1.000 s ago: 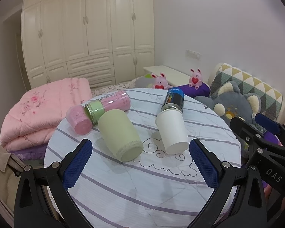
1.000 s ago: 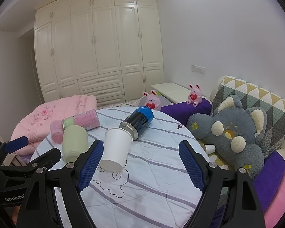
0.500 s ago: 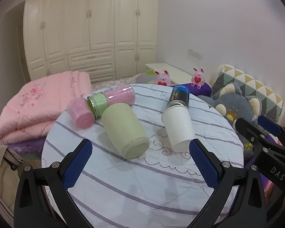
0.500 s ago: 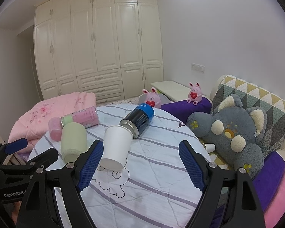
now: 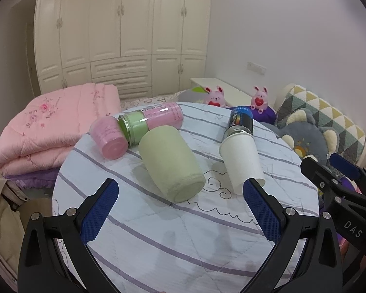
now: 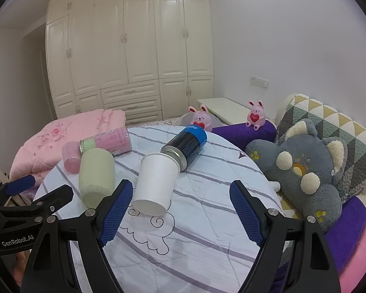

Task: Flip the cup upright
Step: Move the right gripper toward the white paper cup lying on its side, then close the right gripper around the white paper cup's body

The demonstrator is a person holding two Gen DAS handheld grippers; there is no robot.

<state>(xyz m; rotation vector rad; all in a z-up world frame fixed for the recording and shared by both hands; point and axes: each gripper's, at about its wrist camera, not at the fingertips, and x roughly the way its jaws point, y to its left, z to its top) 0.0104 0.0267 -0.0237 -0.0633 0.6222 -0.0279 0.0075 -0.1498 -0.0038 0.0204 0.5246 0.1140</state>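
Note:
A pale green cup point(image 5: 170, 161) lies on its side on the round striped table point(image 5: 183, 239), base end toward me. A white paper cup point(image 5: 241, 161) lies on its side to its right. My left gripper point(image 5: 180, 207) is open and empty, just short of the green cup. In the right wrist view the green cup point(image 6: 96, 175) and white cup point(image 6: 155, 183) lie ahead on the left. My right gripper point(image 6: 180, 212) is open and empty, near the white cup.
A pink and green jar point(image 5: 151, 122), a small pink cup point(image 5: 109, 139) and a dark blue can point(image 5: 240, 120) lie on the table's far side. A folded pink quilt point(image 5: 44, 131) lies left. A grey plush point(image 6: 302, 166) sits right. The other gripper point(image 5: 341, 183) shows at right.
My left gripper has risen and drawn a little closer to the green cup, which now looks larger. The right gripper has barely moved. The cups have not moved.

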